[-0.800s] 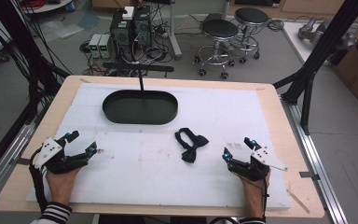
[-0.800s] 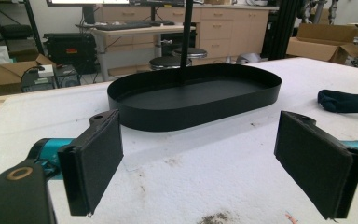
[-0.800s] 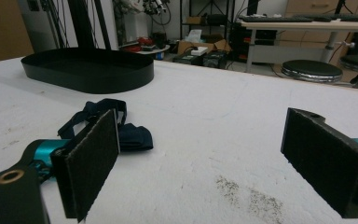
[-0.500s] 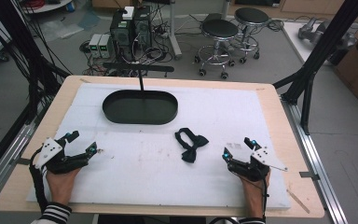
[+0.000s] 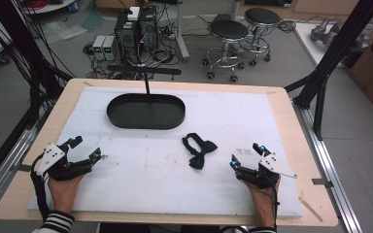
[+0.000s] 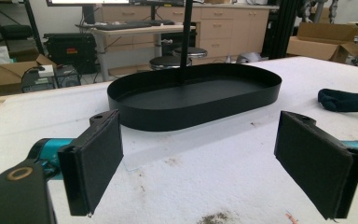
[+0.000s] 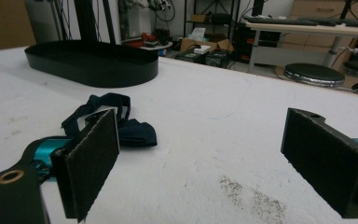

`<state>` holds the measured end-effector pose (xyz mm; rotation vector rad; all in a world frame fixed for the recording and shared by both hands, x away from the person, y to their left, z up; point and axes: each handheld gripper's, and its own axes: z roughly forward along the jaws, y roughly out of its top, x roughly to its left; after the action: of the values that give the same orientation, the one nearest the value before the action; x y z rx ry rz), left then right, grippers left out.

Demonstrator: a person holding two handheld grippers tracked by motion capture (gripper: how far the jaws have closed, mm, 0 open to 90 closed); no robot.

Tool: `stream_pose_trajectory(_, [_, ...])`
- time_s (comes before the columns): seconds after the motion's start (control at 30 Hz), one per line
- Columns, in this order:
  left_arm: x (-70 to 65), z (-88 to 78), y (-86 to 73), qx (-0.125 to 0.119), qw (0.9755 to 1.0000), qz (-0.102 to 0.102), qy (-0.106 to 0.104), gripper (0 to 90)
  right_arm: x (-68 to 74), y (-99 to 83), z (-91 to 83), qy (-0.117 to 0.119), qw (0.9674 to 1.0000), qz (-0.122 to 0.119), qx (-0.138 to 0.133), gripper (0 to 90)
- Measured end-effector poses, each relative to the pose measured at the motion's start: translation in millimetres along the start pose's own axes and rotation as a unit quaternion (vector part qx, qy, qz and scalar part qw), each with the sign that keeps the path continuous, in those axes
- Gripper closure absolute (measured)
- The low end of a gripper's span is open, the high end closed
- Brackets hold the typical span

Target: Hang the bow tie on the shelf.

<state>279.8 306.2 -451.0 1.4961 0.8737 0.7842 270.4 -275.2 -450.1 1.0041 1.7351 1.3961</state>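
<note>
**Both tools open, bow tie not yet picked up**

Tools first: we've got the right tool [image 5: 245,154] resting low on the bench [image 5: 281,97] at the near right, jaws spread wide, nothing between the pads. In the right gripper view the 2 black pads [image 7: 91,161] stand well apart with bare white cover between them. Left tool [image 5: 84,147] is the same story at the near left: jaws wide, gripping nothing, touching nothing but the bench surface under the hand.

Progress, as we read it: nothing done so far. The dark bow tie [image 5: 198,149] lies loose on the white cover, a bit right of centre, near the right tool and to its left but clearly apart from it. In the right gripper view it sits just past the left-hand pad, strap looped behind the bow. The black oval tray [image 5: 114,114] sits at the far side of the bench, well apart from the bow tie, and looks empty in the left gripper view.

What we judge is left: all of it. Right tool is the nearer 1, so reach, close on the bow tie, lift, carry toward the tray, release. Soft, floppy fabric, so expect the strap to dangle.
</note>
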Motion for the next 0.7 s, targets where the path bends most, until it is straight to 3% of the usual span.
stream_pose_trajectory(0.07, [-0.3,-0.1,-0.1,-0.001,1.0000,0.001,0.000,15.7,5.6,0.5,1.3,0.003,0.9994,-0.033,0.007,10.5])
stream_pose_trajectory(0.1, [-0.4,-0.1,0.0,-0.001,1.0000,0.001,0.000,15.7,5.6,0.5,1.3,0.003,0.9994,-0.033,0.007,10.5])
stream_pose_trajectory(0.13, [-0.4,0.1,0.0,-0.001,1.0000,0.001,0.000,15.7,10.7,0.9,3.1,-0.015,0.9983,-0.054,0.015,10.5])
stream_pose_trajectory(0.23, [0.2,0.0,0.0,0.000,1.0000,-0.001,0.000,15.7,12.6,1.7,5.3,-0.024,0.9977,-0.058,0.026,10.5])
stream_pose_trajectory(0.37, [0.5,0.1,0.0,-0.001,1.0000,-0.003,0.000,15.7,7.1,5.5,6.7,-0.004,0.9984,-0.010,0.056,10.5])
stream_pose_trajectory(0.57, [0.6,0.1,0.0,-0.001,1.0000,-0.003,0.000,15.7,6.9,14.8,4.6,0.001,0.9985,0.007,0.054,10.5])
stream_pose_trajectory(0.7, [0.4,0.1,0.0,0.000,1.0000,-0.002,0.001,15.7,12.9,32.1,6.9,0.017,0.9974,0.007,0.070,10.5])
